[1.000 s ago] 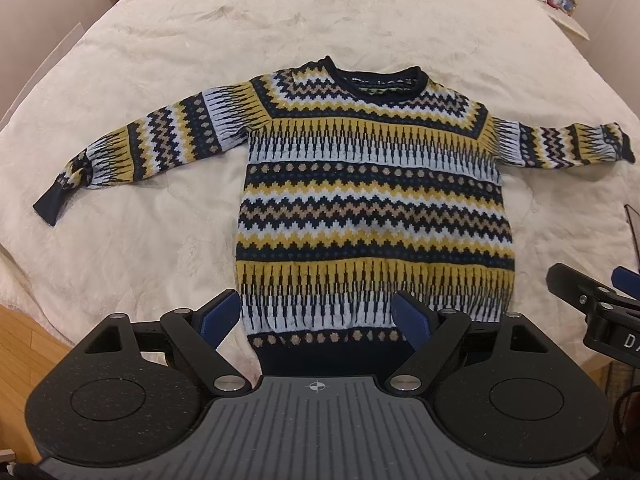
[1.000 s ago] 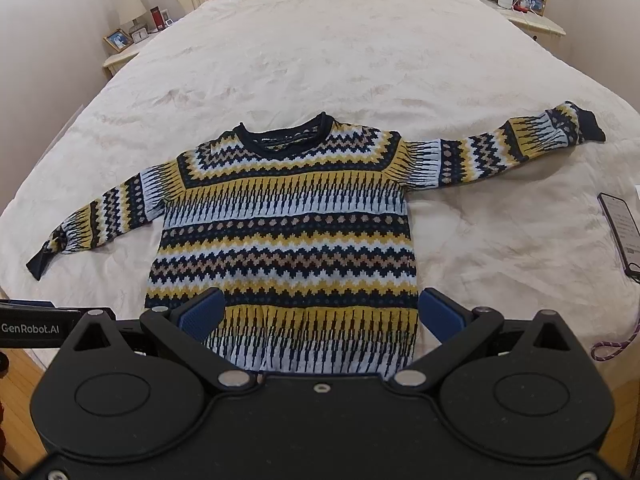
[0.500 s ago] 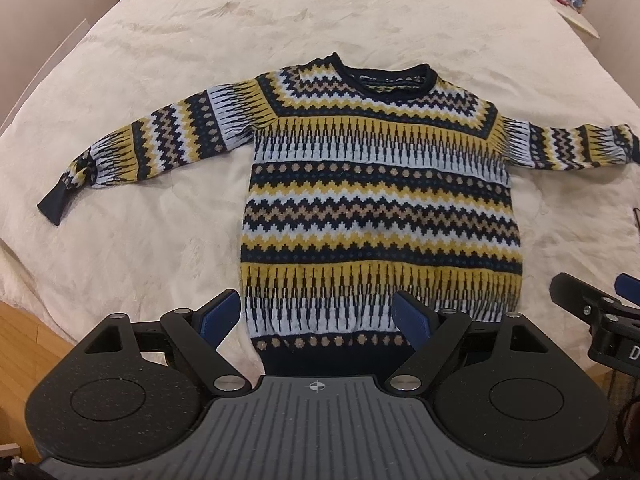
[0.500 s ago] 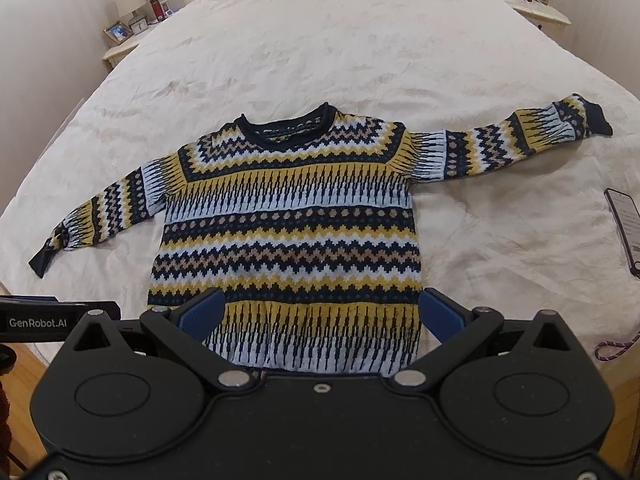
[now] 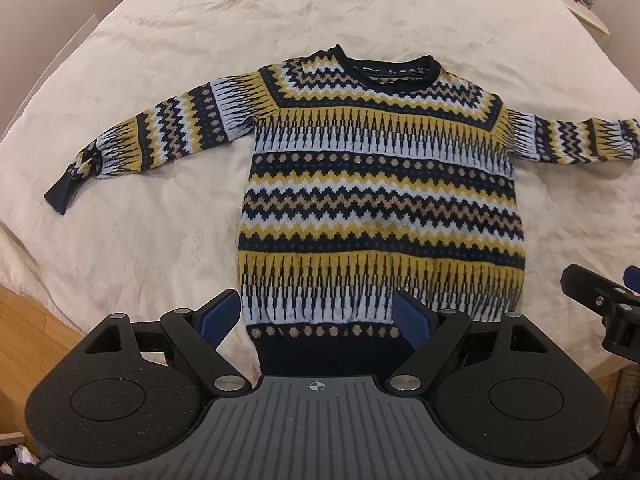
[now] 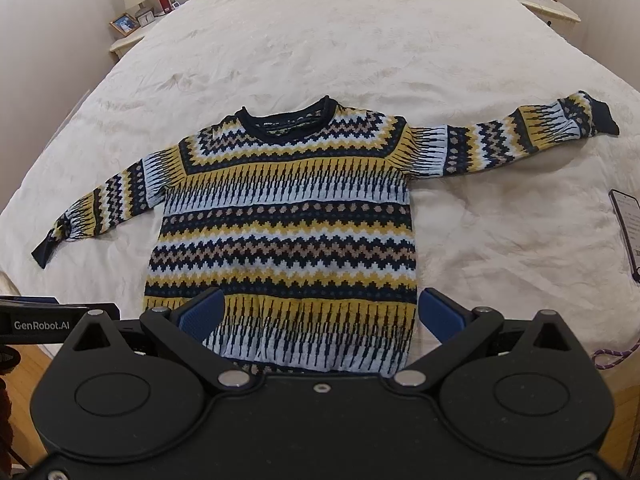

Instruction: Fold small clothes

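At 6 o'clock we see the left gripper (image 5: 316,314) and right gripper (image 6: 320,312), both with fingers spread and released, grasping nothing, above the hem. Past them the sweater (image 5: 380,204) lies flat on the bed (image 5: 280,20), its 2 sleeves toward 9 and 3 o'clock.

Sweater (image 5: 380,200), phone (image 6: 628,228) on bed (image 5: 280,12)

The left gripper (image 5: 316,314) is black with two round bumps, a grey ridged middle, blue finger pads (image 5: 218,314) and silver screws. The right gripper (image 6: 320,316) looks all black, with blue pads too.
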Action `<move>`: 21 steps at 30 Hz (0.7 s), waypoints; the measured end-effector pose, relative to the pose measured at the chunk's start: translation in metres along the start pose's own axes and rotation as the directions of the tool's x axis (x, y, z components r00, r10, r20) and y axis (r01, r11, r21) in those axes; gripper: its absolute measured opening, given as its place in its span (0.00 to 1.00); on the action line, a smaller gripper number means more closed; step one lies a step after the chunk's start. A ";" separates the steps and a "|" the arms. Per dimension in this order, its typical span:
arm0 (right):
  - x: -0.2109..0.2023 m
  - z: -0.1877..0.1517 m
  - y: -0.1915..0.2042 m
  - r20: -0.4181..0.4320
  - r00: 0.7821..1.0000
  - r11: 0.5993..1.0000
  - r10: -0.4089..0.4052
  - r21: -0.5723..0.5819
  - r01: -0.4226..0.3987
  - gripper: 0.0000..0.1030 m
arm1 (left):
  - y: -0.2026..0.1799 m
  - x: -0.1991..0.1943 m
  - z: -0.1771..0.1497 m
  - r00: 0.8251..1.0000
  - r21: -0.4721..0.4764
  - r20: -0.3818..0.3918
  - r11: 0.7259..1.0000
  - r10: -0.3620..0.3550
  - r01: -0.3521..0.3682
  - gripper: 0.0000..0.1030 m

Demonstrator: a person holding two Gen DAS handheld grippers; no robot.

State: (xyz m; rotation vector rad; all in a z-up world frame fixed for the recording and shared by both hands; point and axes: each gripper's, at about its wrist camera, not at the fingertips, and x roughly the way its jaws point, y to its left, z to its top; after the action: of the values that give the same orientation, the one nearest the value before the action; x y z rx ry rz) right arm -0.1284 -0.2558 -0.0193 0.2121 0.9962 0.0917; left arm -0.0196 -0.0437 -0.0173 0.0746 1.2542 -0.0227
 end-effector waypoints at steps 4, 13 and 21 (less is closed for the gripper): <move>-0.002 0.000 -0.008 0.003 1.000 1.000 0.015 -0.010 -0.015 0.99 | -0.009 -0.004 -0.004 1.000 -0.006 0.008 1.000 0.009 -0.009 0.80; -0.006 0.001 -0.018 0.016 0.999 0.999 0.037 -0.031 -0.037 0.99 | -0.016 -0.010 -0.008 0.999 -0.026 0.023 0.999 0.028 -0.027 0.80; -0.006 0.008 -0.018 0.026 0.999 0.999 0.044 -0.033 -0.043 0.99 | -0.017 -0.009 0.002 0.999 -0.026 0.032 0.999 0.030 -0.030 0.80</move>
State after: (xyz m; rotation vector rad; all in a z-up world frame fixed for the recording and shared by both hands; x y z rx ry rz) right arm -0.1255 -0.2757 -0.0146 0.2051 0.9627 0.1444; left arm -0.0218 -0.0615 -0.0085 0.0707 1.2201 0.0181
